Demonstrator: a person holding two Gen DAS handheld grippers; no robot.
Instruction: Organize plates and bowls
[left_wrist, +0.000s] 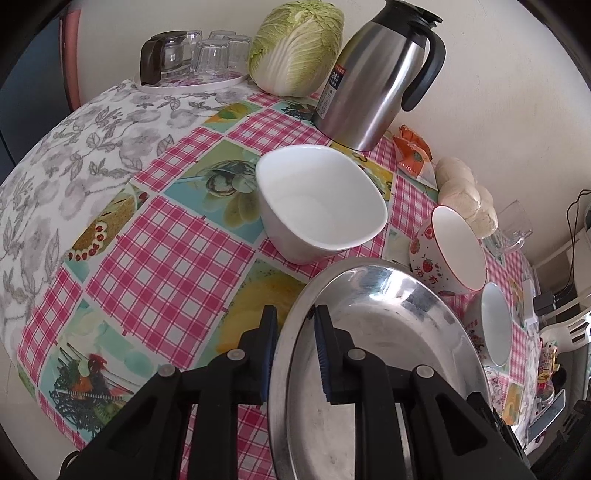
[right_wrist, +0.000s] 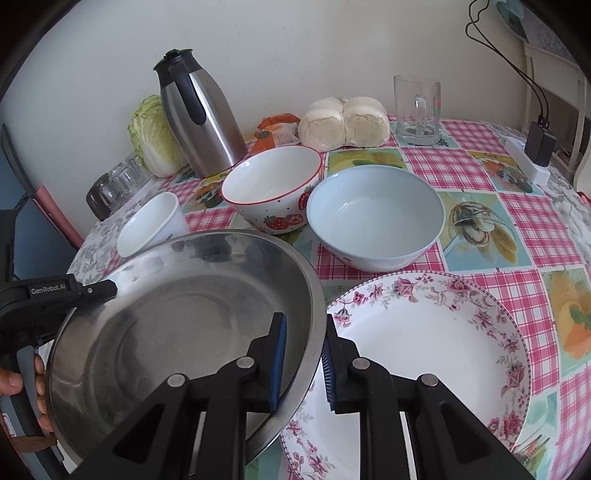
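I had both tools clamped on the steel plate (right_wrist: 177, 332): the left gripper (left_wrist: 294, 317) on its left rim, the right gripper (right_wrist: 304, 325) on the opposite rim, the plate tilted above the tablecloth (left_wrist: 166, 251). Just right of it lay the floral plate (right_wrist: 424, 339), partly under its edge. Beyond it, the white bowl (left_wrist: 317, 199), strawberry bowl (right_wrist: 273, 192) and pale blue bowl (right_wrist: 376, 218) sat separate. I judged nothing stacked yet; most work remained.

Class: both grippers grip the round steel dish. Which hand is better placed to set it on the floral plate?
Probably right. The right gripper clamps the round steel dish on the rim beside the floral-rimmed white plate; the left gripper holds the far rim.
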